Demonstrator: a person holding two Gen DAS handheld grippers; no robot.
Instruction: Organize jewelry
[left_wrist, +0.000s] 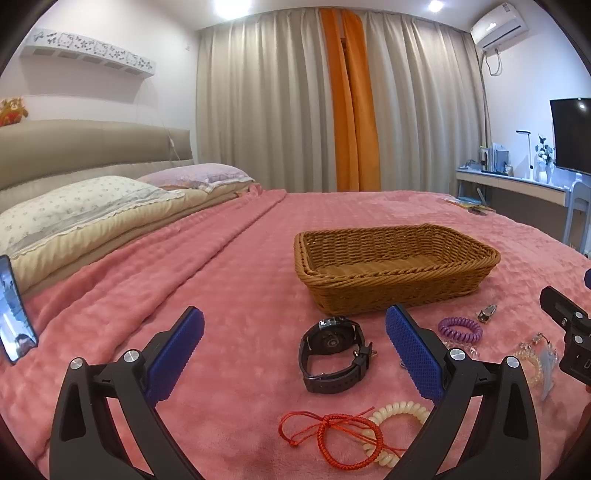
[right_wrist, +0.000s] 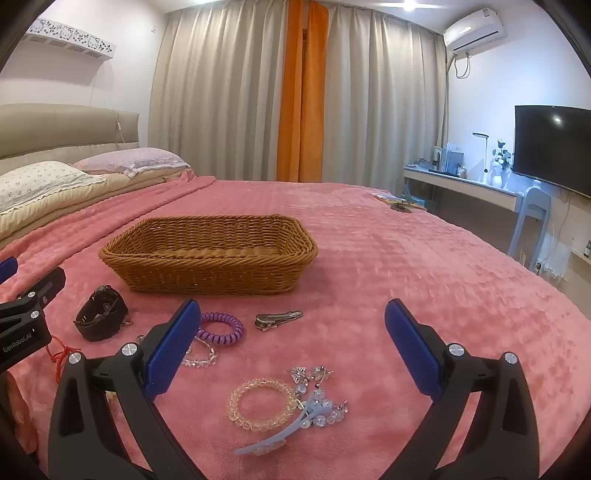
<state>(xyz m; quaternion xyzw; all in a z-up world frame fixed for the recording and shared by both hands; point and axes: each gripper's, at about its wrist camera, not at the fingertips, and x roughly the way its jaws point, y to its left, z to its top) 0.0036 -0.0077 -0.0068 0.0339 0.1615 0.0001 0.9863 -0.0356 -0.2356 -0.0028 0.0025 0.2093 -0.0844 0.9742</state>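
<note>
one black watch (left_wrist: 334, 356) lies on the pink blanket (left_wrist: 229, 295) just in front of the wicker basket (left_wrist: 395, 291), strap buckled into a loop. near it lie two coil hair ties, one purple (left_wrist: 460, 329) and one cream (left_wrist: 397, 424), and one red cord bracelet (left_wrist: 332, 435) that overlaps the cream coil. in the right wrist view there is one clear bead bracelet (right_wrist: 264, 404), one pale blue hair clip (right_wrist: 284, 432) touching it, a small cluster of silver and crystal charms (right_wrist: 310, 374) beside them, one metal clip (right_wrist: 277, 318), and part of another crystal bead piece (right_wrist: 201, 354) half hidden by a finger. the single basket shows only its woven bottom; nothing can be seen inside it.

the left gripper (left_wrist: 295, 354) hangs over the watch, jaws spread wide, holding nothing. the right gripper (right_wrist: 291, 347) is just as wide apart and empty, above the bead bracelet. one phone (left_wrist: 14, 314) stands at the left edge; two pillows (left_wrist: 74, 210) lie well behind.
</note>
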